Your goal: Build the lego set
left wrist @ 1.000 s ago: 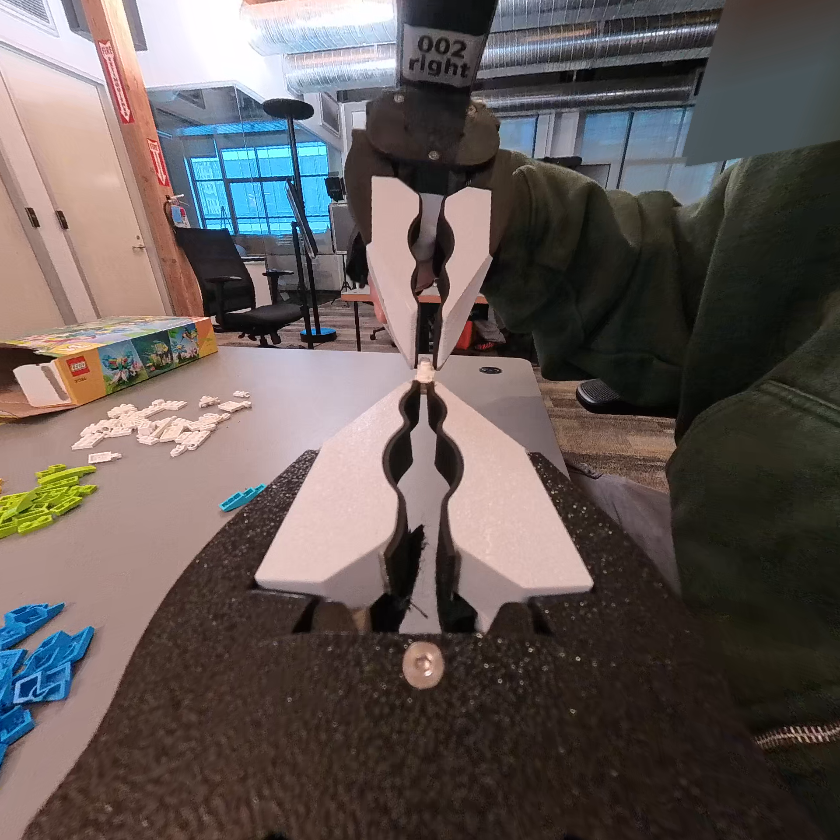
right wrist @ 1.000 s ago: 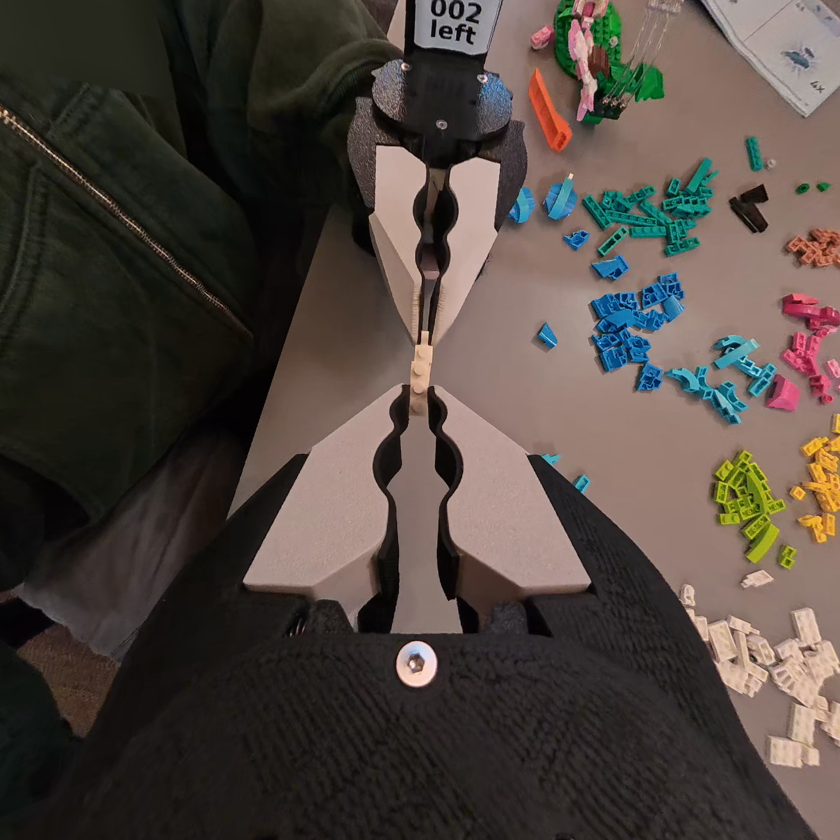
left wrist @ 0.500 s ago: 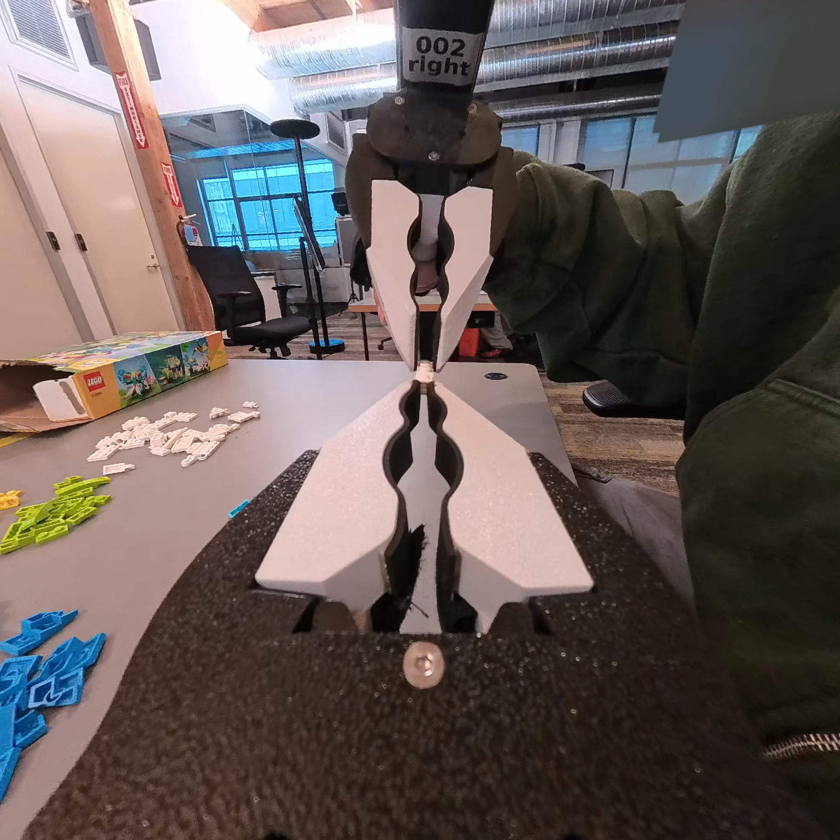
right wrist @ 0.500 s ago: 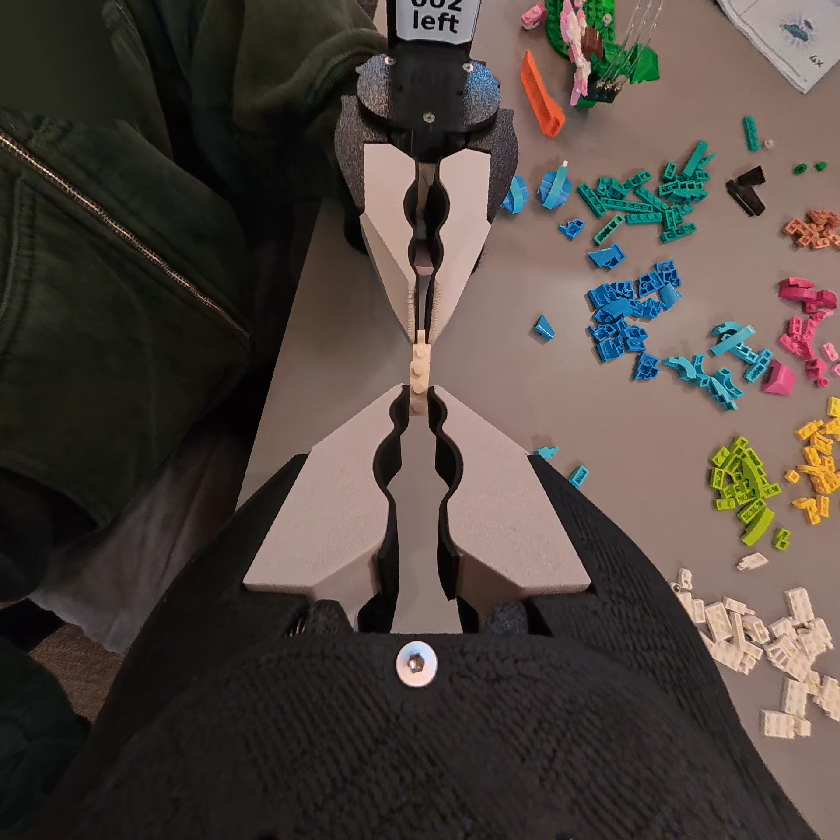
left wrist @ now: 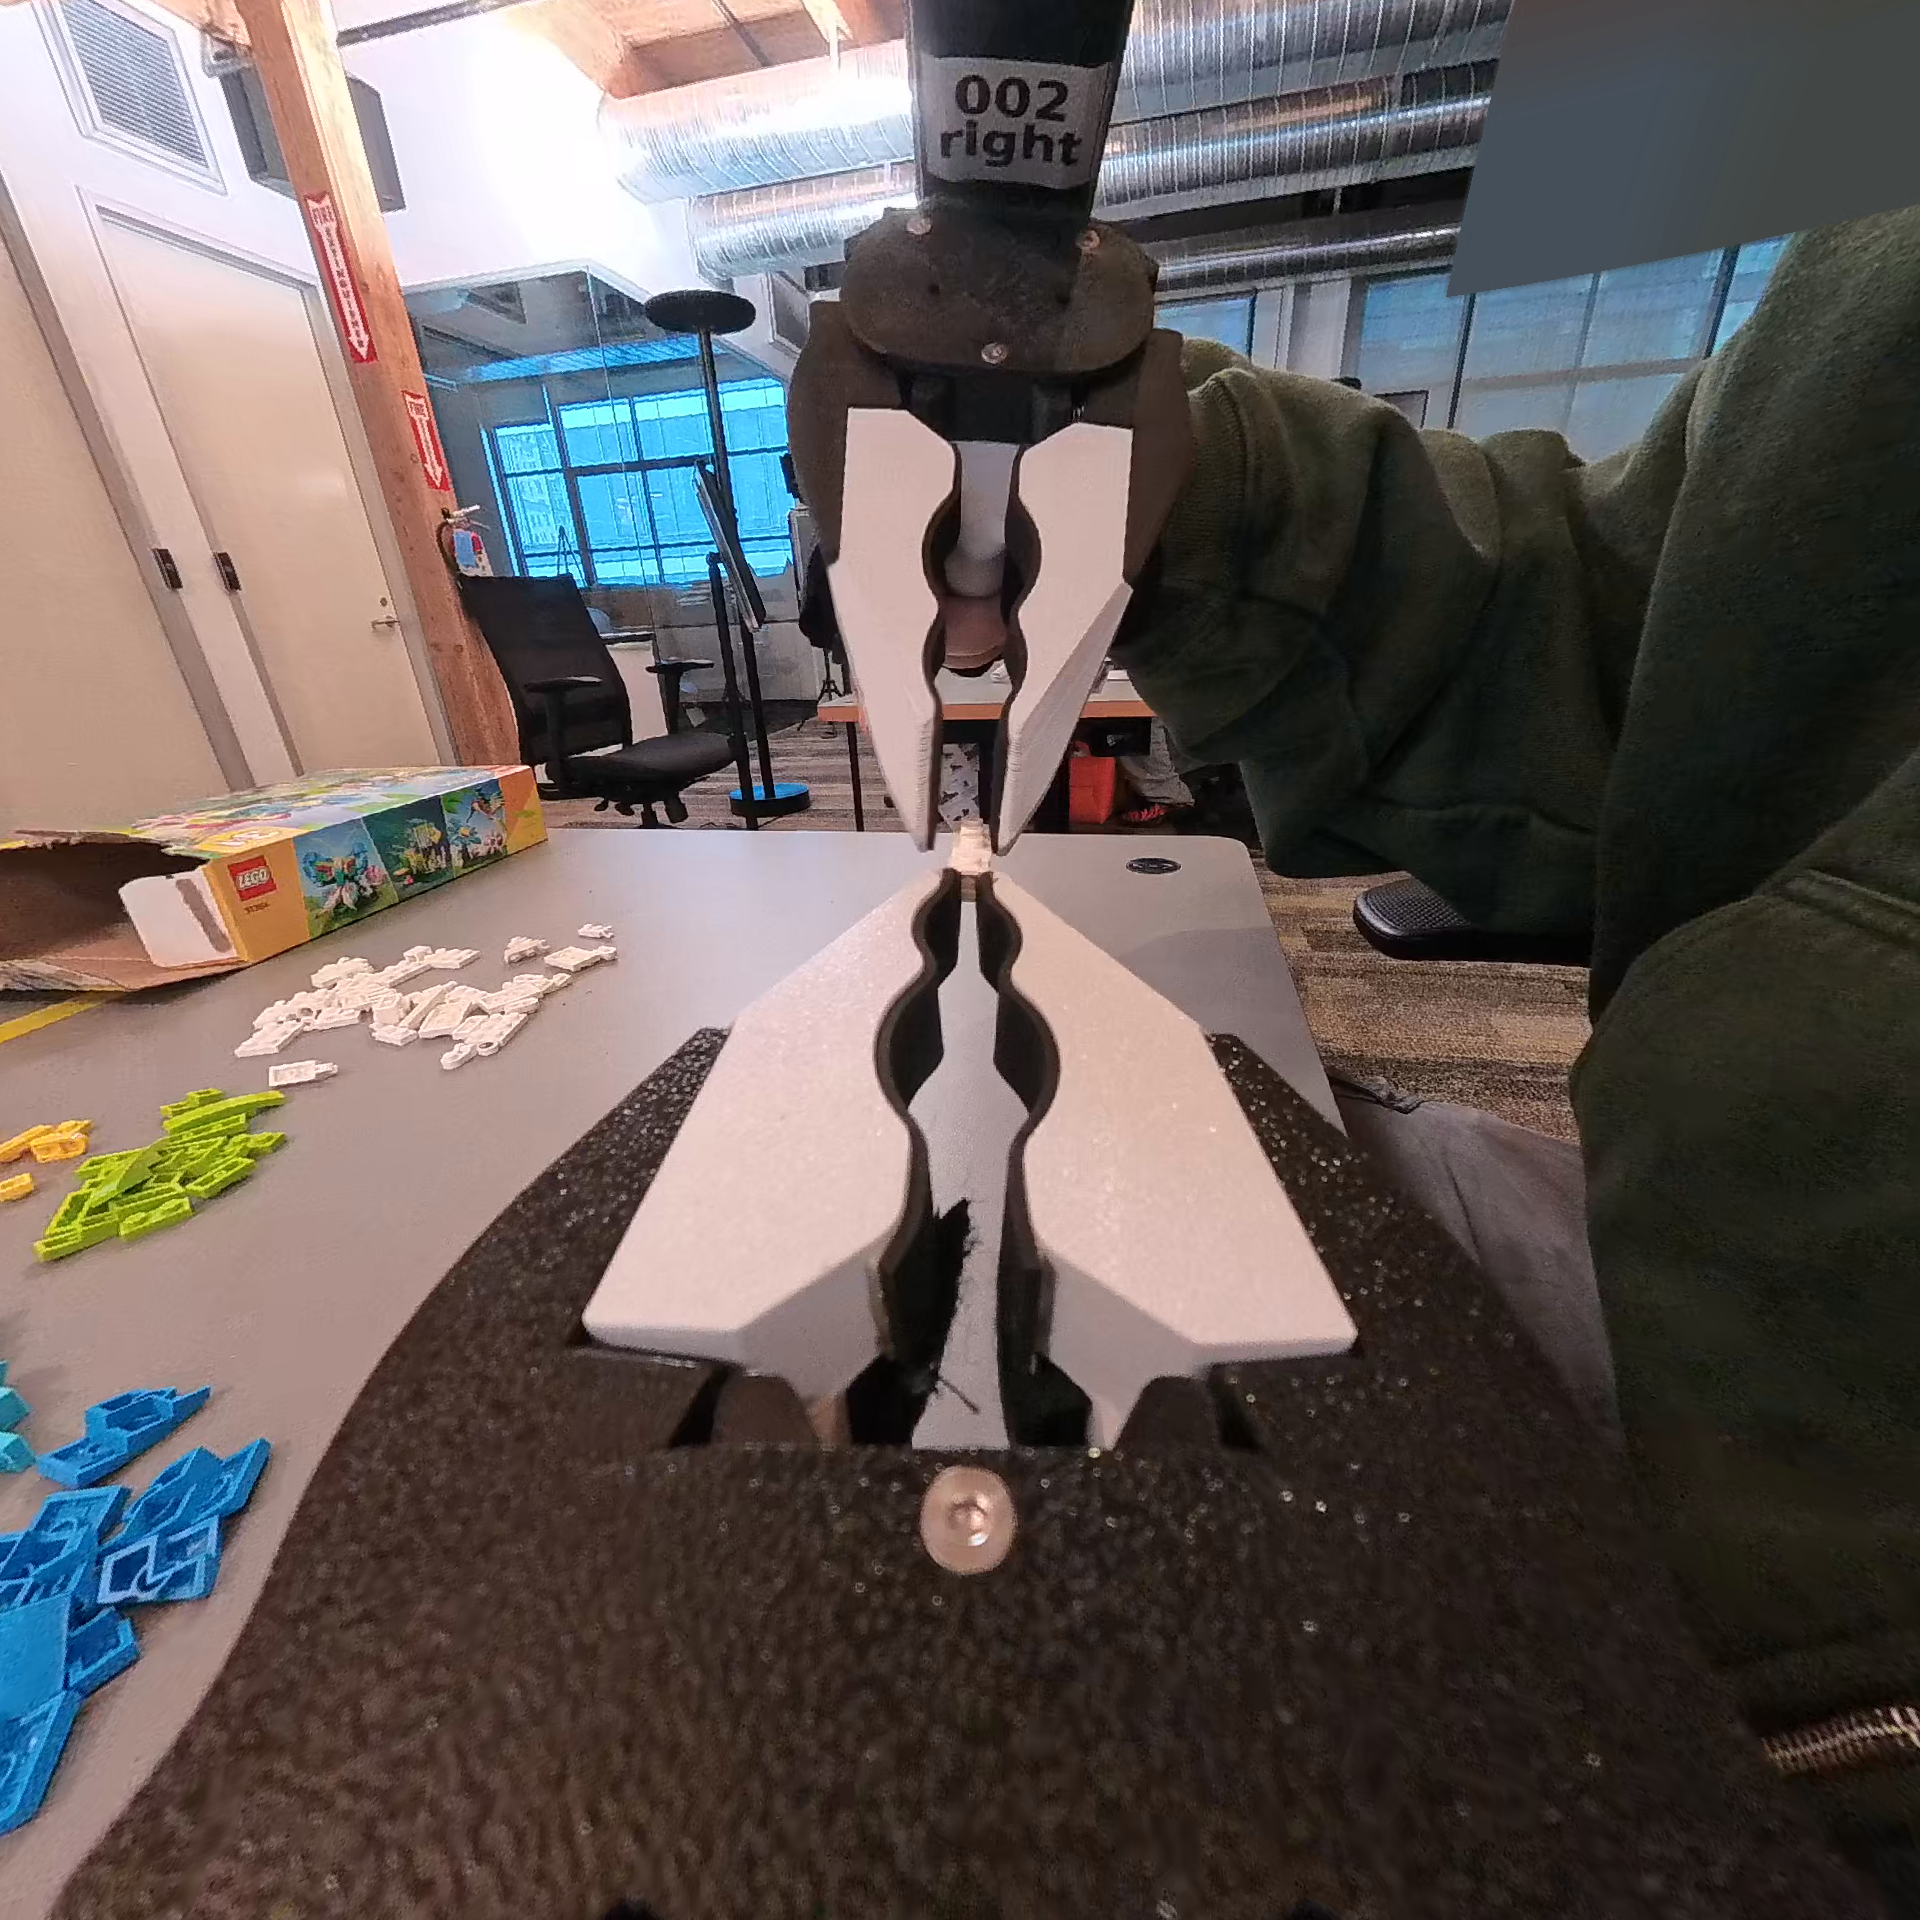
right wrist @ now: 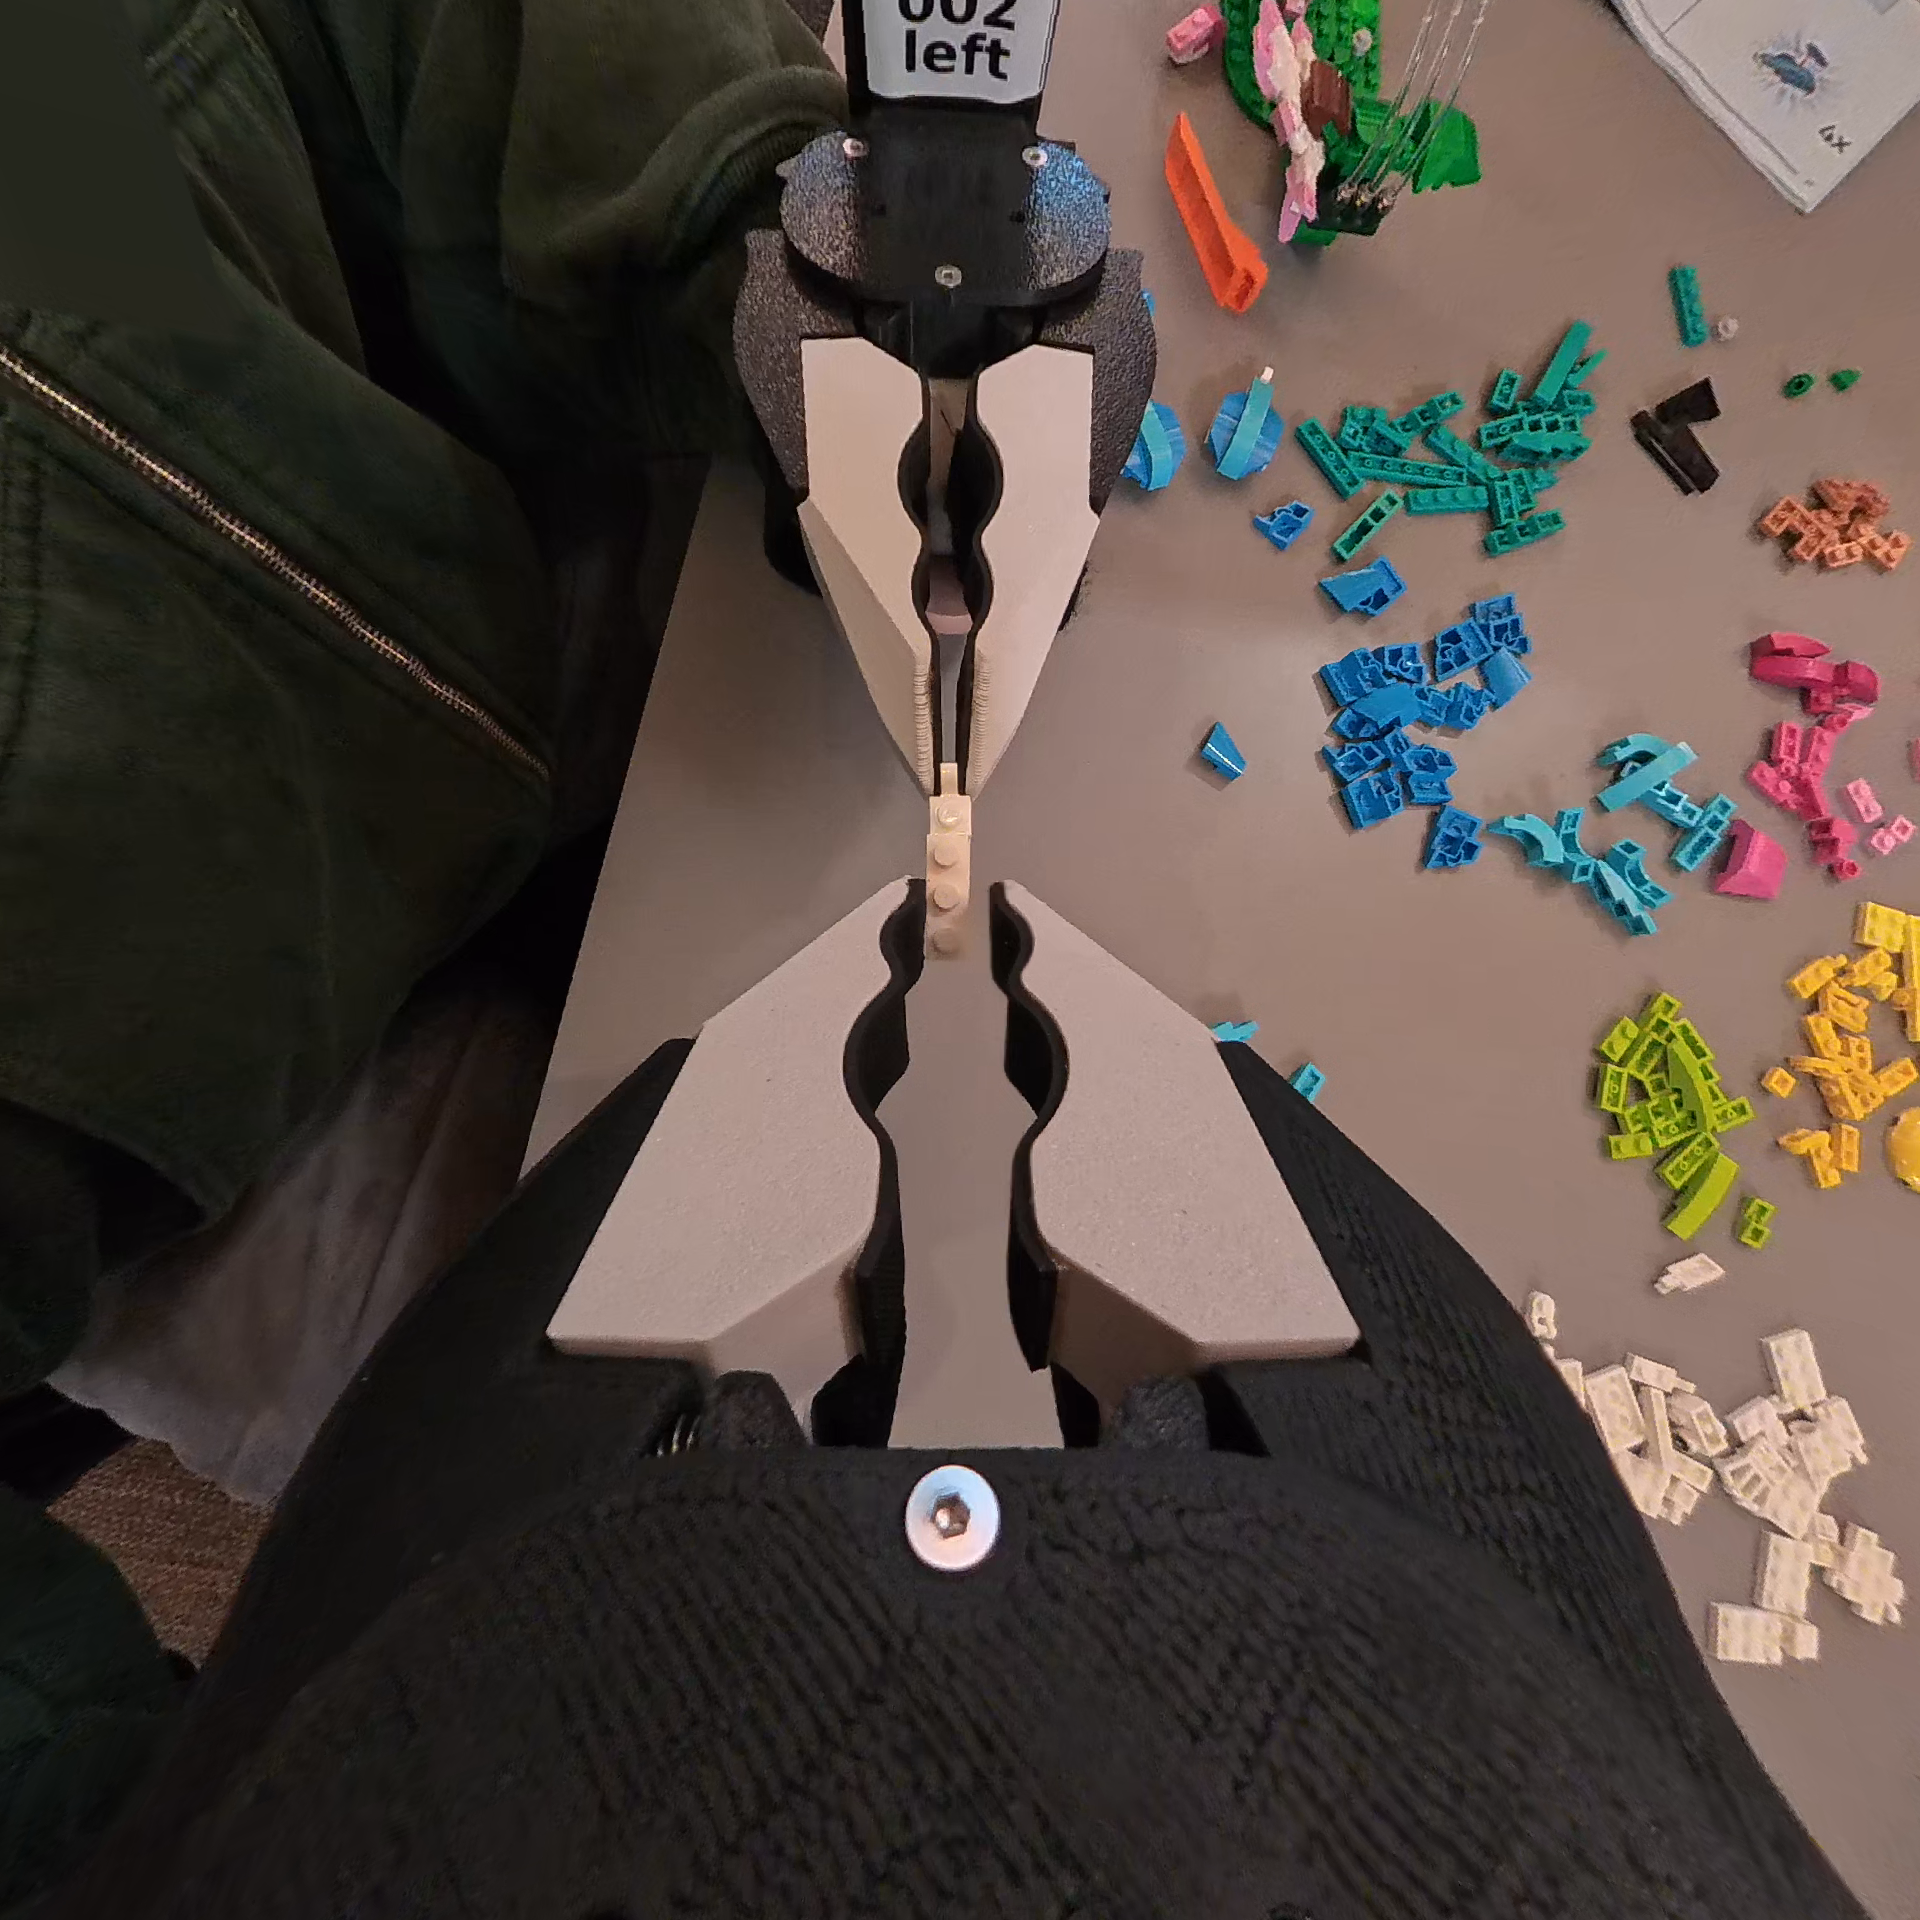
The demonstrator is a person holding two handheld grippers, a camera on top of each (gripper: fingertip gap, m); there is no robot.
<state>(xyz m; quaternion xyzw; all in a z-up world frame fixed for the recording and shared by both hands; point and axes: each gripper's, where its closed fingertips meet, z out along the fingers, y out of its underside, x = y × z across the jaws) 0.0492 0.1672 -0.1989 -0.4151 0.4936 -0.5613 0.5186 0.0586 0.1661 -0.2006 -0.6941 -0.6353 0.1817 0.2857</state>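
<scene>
A thin white lego piece (right wrist: 951,852), made of small studded plates joined in a strip, hangs in the air between my two grippers above the grey table (right wrist: 1143,935). My left gripper (left wrist: 968,883) is shut on its far end; it also shows in the right wrist view (right wrist: 951,774). My right gripper (right wrist: 954,894) is open, its tips either side of the strip's near end with a gap on the right. It faces the left gripper tip to tip and also shows in the left wrist view (left wrist: 961,842). The white piece (left wrist: 969,857) is barely visible there.
Sorted piles lie on the table: blue (right wrist: 1423,717), teal (right wrist: 1455,457), lime green (right wrist: 1673,1112), yellow (right wrist: 1849,1049), pink (right wrist: 1808,748), white (right wrist: 1745,1455). An orange tool (right wrist: 1210,229), a green and pink model (right wrist: 1340,94), a booklet (right wrist: 1766,83), an open box (left wrist: 312,862). The table edge is beneath the grippers. Less than 4 cm separates the two grippers' tips.
My right gripper's fingers have spread apart and let go of the white piece. My left gripper still holds it. Both grippers stay tip to tip.
</scene>
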